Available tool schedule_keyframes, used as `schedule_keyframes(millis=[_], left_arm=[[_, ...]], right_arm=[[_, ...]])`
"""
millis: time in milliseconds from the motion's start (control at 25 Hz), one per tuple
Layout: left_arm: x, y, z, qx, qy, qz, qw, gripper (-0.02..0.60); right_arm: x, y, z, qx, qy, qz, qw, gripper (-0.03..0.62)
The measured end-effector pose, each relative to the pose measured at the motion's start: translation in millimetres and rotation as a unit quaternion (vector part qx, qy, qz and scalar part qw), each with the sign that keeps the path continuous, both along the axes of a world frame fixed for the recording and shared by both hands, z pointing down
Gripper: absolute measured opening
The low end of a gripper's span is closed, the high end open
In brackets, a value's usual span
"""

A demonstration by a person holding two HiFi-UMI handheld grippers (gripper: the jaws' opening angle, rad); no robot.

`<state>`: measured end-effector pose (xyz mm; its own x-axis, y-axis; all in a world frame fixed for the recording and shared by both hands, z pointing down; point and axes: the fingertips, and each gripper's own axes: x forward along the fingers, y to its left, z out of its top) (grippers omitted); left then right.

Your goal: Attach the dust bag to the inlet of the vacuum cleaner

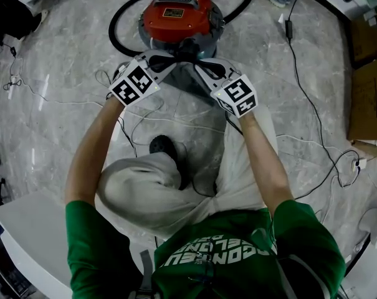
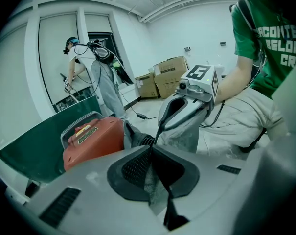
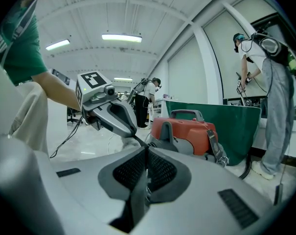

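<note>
The red vacuum cleaner (image 1: 179, 14) stands on the marble floor at the top of the head view. Just in front of it hangs the grey fabric dust bag (image 1: 191, 85), stretched between both grippers. My left gripper (image 1: 171, 60) is shut on the bag's left edge, and grey cloth shows pinched between its pads (image 2: 150, 148). My right gripper (image 1: 199, 65) is shut on the bag's right edge, with cloth caught between its pads (image 3: 147, 153). The two sets of fingertips nearly meet at the vacuum's front. Its inlet is hidden behind the bag. The vacuum (image 2: 96, 141) lies beyond the left jaws, and the vacuum (image 3: 187, 133) lies beyond the right jaws.
A black hose (image 1: 121, 20) loops around the vacuum. Cables (image 1: 313, 123) trail over the floor on the right, near cardboard boxes (image 1: 369, 98). A green panel (image 3: 221, 121) stands behind the vacuum. Other people (image 2: 96, 72) work further off. The wearer kneels, one black shoe (image 1: 163, 147) below the bag.
</note>
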<state>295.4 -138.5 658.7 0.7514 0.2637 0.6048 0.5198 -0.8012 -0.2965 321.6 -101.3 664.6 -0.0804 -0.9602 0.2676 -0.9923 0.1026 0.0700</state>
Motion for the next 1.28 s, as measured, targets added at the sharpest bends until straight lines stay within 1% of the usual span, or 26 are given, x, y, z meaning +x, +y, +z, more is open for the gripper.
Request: schedule_keyframes(millis=[240,760,1000,1080,1160,1280], left_arm=[[8,-4,1,0.000,0.003,-0.003,1.0000,0.017],[28,-10,8,0.027,0.024,-0.005,0.9993,0.018],[38,-16,7,0.042,0.035,0.000,0.9985,0.020],[40,-20,5,0.038,0.040,-0.002,0.9985,0.023],[41,-21,2,0.019,0.049,-0.008,0.9986,0.025],[39,-26,2,-0.008,0.060,-0.025,0.9978,0.023]], right_arm=[[8,-5,1,-0.004,0.006,0.001,1.000,0.017],[30,-10,2,-0.015,0.040,0.020,0.999,0.025],[35,-12,2,-0.010,0.024,0.027,0.999,0.025],[34,-14,1,-0.008,0.018,0.026,0.999,0.025],[37,-18,0,-0.011,0.020,0.026,0.999,0.025],[41,-28,-5,-0.026,0.051,0.017,0.998,0.026]])
